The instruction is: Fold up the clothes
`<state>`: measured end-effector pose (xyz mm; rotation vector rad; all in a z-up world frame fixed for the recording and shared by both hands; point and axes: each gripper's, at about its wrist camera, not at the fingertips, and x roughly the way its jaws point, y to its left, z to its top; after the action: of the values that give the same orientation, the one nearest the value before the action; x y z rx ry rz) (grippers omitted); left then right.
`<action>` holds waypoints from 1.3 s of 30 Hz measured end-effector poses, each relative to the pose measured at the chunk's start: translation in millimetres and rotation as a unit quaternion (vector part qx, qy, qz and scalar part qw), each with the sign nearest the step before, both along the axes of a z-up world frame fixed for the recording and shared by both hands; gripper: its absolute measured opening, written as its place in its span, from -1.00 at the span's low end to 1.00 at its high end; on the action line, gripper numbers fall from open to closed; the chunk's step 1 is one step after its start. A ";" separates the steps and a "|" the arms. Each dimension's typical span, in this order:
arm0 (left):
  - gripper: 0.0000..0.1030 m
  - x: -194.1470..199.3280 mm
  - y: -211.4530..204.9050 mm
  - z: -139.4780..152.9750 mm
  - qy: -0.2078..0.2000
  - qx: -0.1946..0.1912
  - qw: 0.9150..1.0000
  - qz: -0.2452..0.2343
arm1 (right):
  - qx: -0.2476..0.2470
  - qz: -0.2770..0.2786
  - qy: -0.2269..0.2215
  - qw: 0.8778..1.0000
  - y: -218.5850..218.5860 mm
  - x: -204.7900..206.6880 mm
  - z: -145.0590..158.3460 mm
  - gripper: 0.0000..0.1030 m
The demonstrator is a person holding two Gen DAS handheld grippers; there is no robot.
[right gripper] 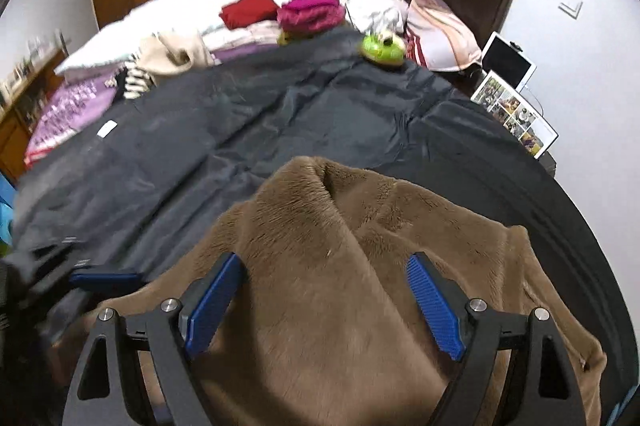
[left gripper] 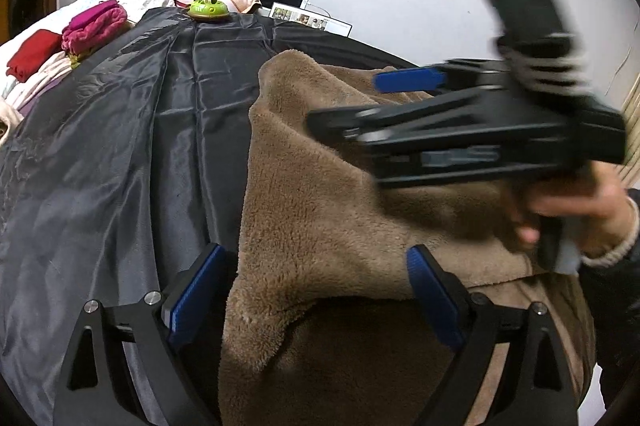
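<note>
Even indoor light (motion blur, fisheye)

Fleece garment (right gripper: 360, 246) on sheet (right gripper: 240, 130), toy (right gripper: 382, 49) behind.

From the left wrist we look along wide-spread blue-padded fingers, close over a brown fleece garment (left gripper: 320, 194) on a dark grey satin sheet (left gripper: 120, 146), facing the headboard wall. Our right wrist view sits equally close, facing the same way. Both share the garment, the sheet and a green round toy (left gripper: 208, 9).
</note>
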<state>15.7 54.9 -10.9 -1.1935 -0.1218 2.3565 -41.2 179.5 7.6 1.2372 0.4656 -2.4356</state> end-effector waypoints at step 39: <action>0.89 -2.6 -3.2 -2.1 -0.005 0.019 1.000 -0.003 | -0.033 -0.086 0.048 0.995 81.7 61.1 26.4 0.72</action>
<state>13.2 51.7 -13.0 -1.1854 -0.1663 2.3339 19.9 261.2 34.0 1.1821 0.3143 -2.6404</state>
